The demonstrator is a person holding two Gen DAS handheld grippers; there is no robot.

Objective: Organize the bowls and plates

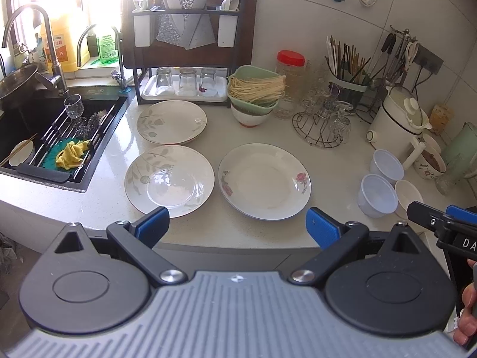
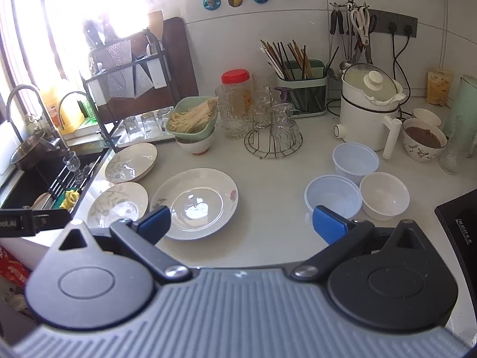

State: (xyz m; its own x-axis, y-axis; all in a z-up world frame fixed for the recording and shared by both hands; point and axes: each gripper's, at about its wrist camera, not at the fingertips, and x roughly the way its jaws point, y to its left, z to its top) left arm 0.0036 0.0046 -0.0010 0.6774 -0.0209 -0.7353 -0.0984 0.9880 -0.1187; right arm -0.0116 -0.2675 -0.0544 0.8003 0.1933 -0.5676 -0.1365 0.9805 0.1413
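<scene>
Left wrist view first: the left gripper (image 1: 237,223) hangs with jaws spread wide and nothing between them, poised over the counter's front edge. Just ahead of its left pad sits the leaf-pattern plate (image 1: 169,179) with a clear glass dish (image 1: 172,187) nested in it; ahead of the right pad lies the rose plate (image 1: 264,181), and a second leaf plate (image 1: 172,122) sits farther out. That glass dish is the worry: lift the plate tilted and it could slide off. The sink (image 1: 44,137) lies just off to the left.

Right wrist view now: the right gripper (image 2: 241,223) is also wide open and empty. Off its right pad cluster two plastic bowls (image 2: 334,197) and a white bowl (image 2: 384,195), touching or nearly so. A pinch on one thin rim may nudge its neighbours or let it slip.
</scene>
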